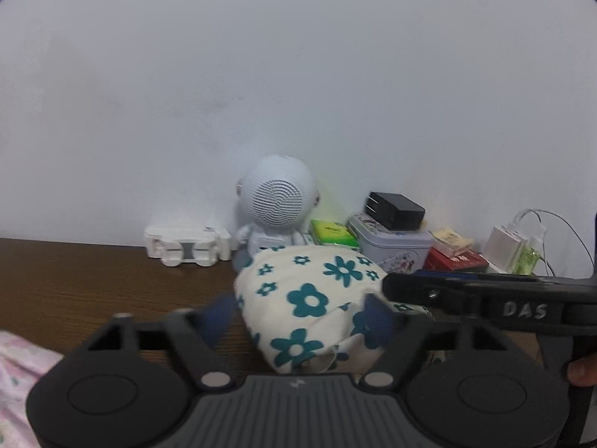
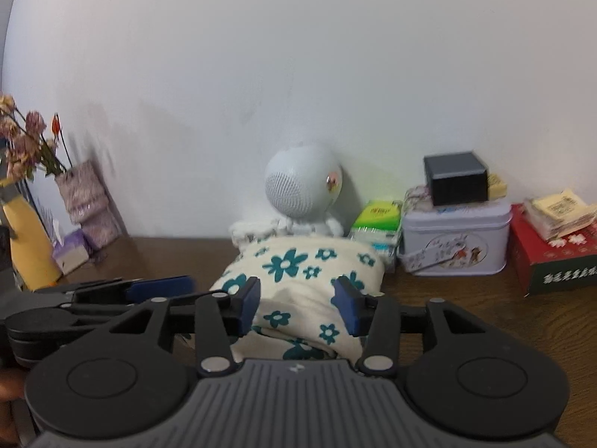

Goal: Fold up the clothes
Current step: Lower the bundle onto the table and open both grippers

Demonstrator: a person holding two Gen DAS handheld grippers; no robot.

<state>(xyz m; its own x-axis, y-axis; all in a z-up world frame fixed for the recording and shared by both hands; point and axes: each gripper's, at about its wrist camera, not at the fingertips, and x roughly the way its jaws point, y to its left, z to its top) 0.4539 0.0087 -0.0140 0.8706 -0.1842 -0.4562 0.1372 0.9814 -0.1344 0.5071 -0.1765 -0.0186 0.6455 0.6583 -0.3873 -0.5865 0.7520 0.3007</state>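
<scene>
Floral garment (image 2: 298, 291), cream with teal flowers, bundled into a lump on the brown desk (image 1: 93, 283), near its back edge. Behind it along the wall: round-headed white figure (image 2: 304, 186), grey tin (image 2: 457, 239) with black box (image 2: 457, 177) on top, red box (image 2: 552, 257), green tissue pack (image 2: 378, 214); pink cloth (image 1: 22, 366) at the front-left corner. Right gripper (image 2: 296, 308) fingers apart, straddling the bundle, blue pads (image 2: 345, 308) beside it. Left gripper (image 1: 298, 317) also spread around the bundle; pad contact blurred, cannot tell.
</scene>
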